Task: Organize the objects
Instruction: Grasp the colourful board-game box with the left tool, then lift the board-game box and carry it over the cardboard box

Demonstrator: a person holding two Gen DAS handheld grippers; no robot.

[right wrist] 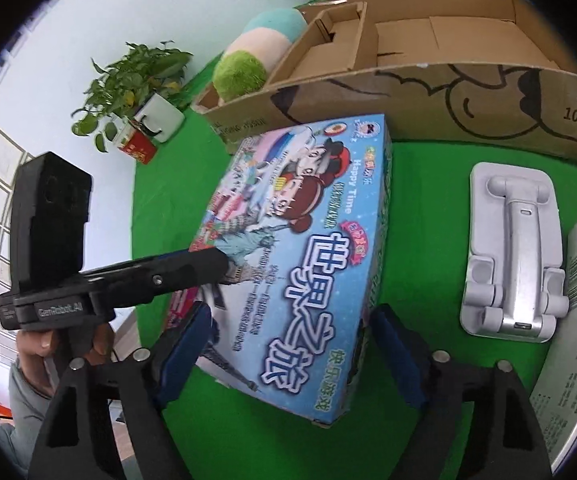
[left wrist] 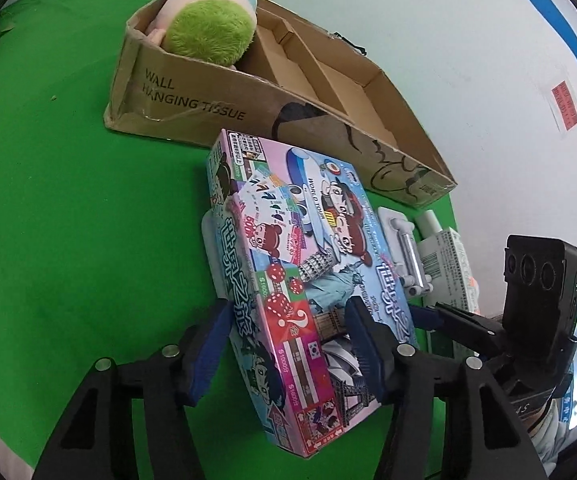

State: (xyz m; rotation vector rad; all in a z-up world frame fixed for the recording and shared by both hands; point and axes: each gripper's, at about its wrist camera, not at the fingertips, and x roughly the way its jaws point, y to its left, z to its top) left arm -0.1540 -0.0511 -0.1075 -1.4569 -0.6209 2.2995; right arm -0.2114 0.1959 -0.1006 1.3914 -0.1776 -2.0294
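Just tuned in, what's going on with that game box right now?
A person has both handheld grippers around the colourful board game box on the green table. The left gripper pinches one part of it; the right gripper straddles its near end, contact unclear. The divided cardboard box behind holds only a plush toy.

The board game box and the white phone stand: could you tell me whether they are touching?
Apart. The right wrist view shows a strip of green cloth between the board game box and the phone stand.

Bright, even indoor light, soft shadows, no glare; heavy fisheye bending, black corner vignetting, slight blur at edges.
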